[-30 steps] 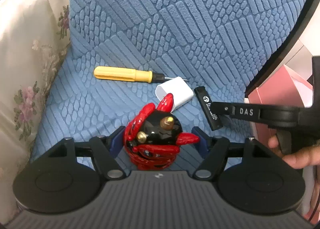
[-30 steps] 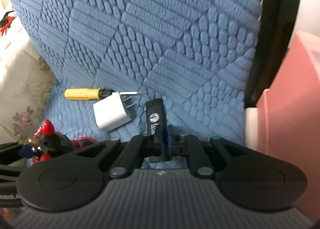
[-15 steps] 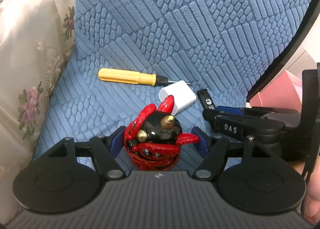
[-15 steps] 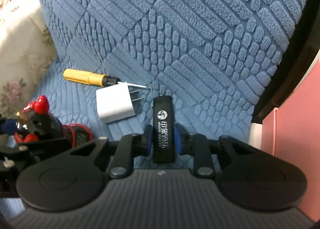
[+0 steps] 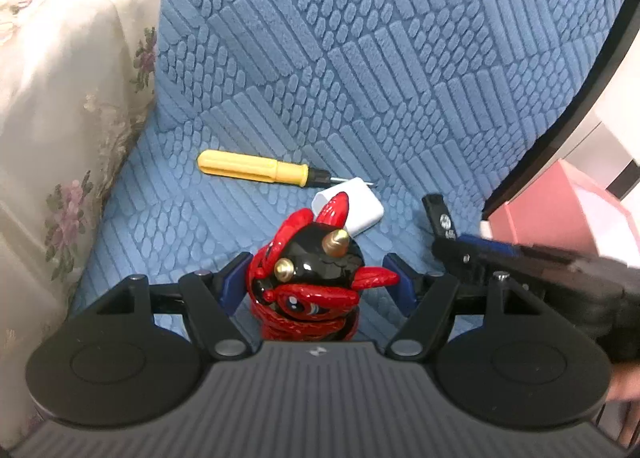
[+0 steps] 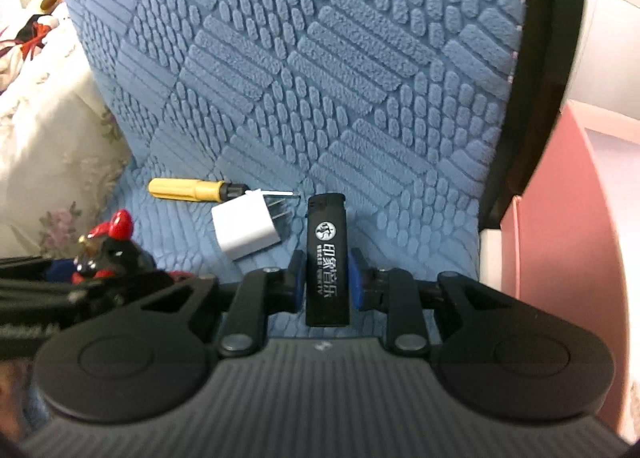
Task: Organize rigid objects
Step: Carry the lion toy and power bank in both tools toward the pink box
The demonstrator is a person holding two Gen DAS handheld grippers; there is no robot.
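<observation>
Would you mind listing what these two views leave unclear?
- Figurine base, left wrist view: hidden behind the gripper body.
- Lighter lower end, left wrist view: covered by the blurred right gripper.
- Screwdriver tip: too thin to identify.
- Pink box: cut by frame edge.

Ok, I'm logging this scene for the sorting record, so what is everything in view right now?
figurine: 1, red and black with gold horns, between the left gripper's fingers, on the blue seat
lighter: 1, black with white print, between the right gripper's pads
charger: 1, white, on the seat left of the lighter
screwdriver: 1, yellow handle, on the seat behind the charger
seat cover: 1, blue, textured
floral cloth: 1, cream, left of the seat
pink box: 1, right of the seat
left gripper: black, blue pads, around the figurine
right gripper: black, blue pads, gripping the lighter
</observation>
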